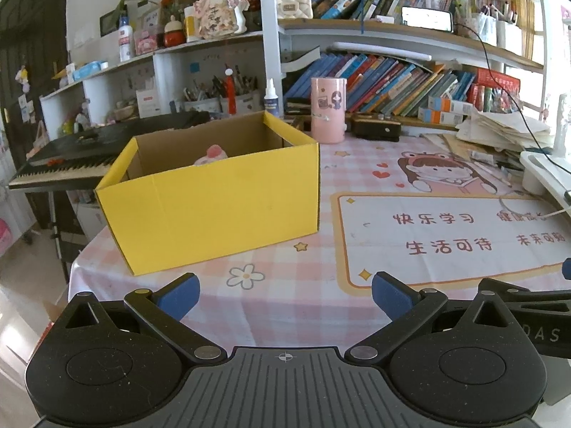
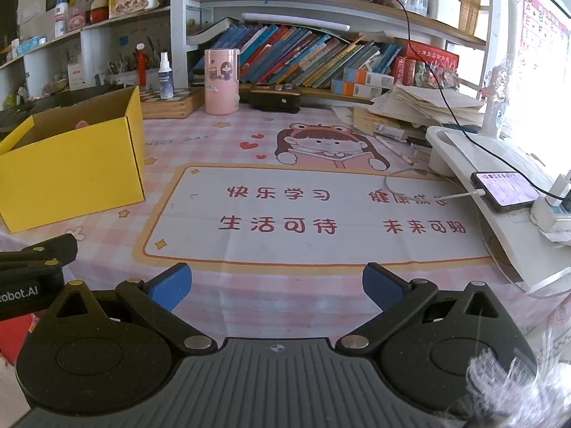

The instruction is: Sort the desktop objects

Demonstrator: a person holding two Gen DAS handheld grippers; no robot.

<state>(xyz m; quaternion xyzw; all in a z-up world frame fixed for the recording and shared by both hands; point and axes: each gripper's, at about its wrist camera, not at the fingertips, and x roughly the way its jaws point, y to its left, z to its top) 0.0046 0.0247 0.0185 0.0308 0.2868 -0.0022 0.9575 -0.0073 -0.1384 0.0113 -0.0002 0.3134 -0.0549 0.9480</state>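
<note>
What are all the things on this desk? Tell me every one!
Cardboard box: one, yellow, left side of the desk mat, open.
Toy: one, pink and white, inside the box, mostly hidden.
Canister: one, pink, back of the desk.
Spray bottle: one, white, left of the canister.
Case: one, black, right of the canister.
Phone: one, lit screen, on the white stand, plugged in.
Paper pile: one, back right.
Books: many, mixed colours, shelf.
Left gripper: one, black with blue pads, open, empty.
Right gripper: one, same, open, empty.
</note>
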